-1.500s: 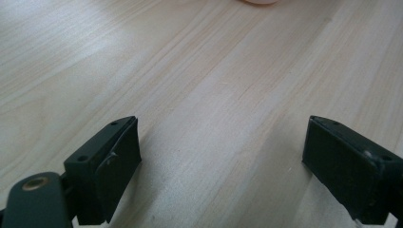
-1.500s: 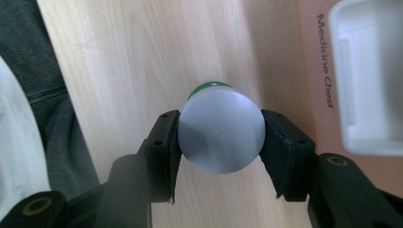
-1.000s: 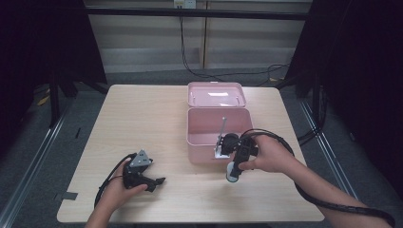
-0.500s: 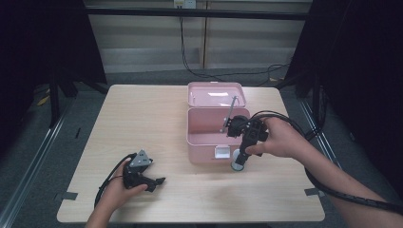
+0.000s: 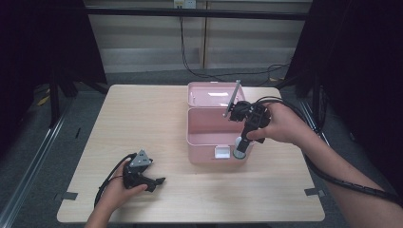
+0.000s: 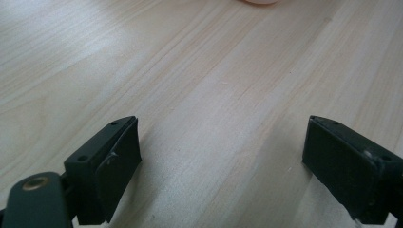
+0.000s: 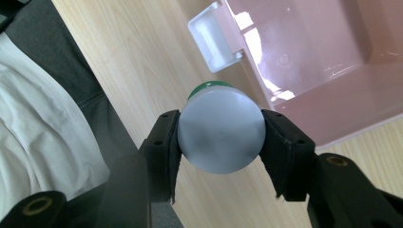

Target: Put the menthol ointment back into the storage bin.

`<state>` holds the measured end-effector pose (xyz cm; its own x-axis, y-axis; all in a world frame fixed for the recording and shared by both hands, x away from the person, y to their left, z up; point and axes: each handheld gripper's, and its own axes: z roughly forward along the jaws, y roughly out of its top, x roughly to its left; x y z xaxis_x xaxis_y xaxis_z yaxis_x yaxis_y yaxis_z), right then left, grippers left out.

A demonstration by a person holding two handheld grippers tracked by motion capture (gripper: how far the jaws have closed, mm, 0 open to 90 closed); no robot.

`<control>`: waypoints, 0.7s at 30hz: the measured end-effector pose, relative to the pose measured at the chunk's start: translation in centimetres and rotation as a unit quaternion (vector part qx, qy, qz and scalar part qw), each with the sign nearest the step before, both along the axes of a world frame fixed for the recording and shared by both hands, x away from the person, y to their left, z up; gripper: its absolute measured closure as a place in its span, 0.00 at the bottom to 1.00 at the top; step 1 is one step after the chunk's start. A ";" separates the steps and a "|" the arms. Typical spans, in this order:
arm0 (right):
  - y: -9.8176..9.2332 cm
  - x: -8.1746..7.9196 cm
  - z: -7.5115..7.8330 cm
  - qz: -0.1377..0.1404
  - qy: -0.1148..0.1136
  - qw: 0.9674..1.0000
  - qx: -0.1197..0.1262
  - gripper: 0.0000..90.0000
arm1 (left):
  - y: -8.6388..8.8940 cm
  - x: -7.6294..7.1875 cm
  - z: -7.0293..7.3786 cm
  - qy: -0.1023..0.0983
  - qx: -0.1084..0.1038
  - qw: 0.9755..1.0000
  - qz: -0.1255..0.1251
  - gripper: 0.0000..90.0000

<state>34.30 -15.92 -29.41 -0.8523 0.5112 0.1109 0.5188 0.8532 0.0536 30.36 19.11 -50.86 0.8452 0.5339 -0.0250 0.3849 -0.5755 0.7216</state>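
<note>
High view: right claw (image 5: 240,153) hangs at the front wall of the pink box (image 5: 209,151), clenched on a grey bottle (image 5: 239,149), nose down.
High view, box: open, lid (image 5: 214,93) laid back behind it; what shows of the inside looks bare. White latch (image 5: 221,152) just left of the bottle.
High view, left claw (image 5: 159,181): resting on the worktop (image 5: 142,118) well apart from the box, holding nothing.
Left gripper view: jaws spread wide over bare wood, nothing between them.
Right gripper view: bottle (image 7: 221,131) gripped across its round grey end, pads on both sides; a green band shows beyond it. Box corner (image 7: 309,71) lies past the bottle, its floor bare.
Risk, wall: bottle is outside the front wall; carried inward too low, its far end would likely catch the rim or latch and shove the box.
Risk, grip: smooth round body held side-on, so a knock could twist it out of the pads.
</note>
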 end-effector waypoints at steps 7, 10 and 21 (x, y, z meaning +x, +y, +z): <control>-0.5 1.6 0.4 -0.035 0.001 0.999 -0.001 0.56 | 0.0 0.0 0.0 0.000 0.000 1.000 0.000 0.13; -0.6 2.4 0.8 -0.058 -0.005 0.998 0.004 0.56 | 0.0 0.0 0.0 -0.001 0.000 1.000 0.000 0.13; -0.7 4.8 0.9 -0.108 -0.004 0.994 -0.010 0.56 | 0.0 0.0 0.0 -0.001 0.000 1.000 0.000 0.13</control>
<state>39.05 -16.61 -28.52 -0.7228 0.6850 0.0914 0.6901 0.7225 0.0424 30.37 19.11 -50.86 0.8455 0.5334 -0.0243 0.3837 -0.5752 0.7224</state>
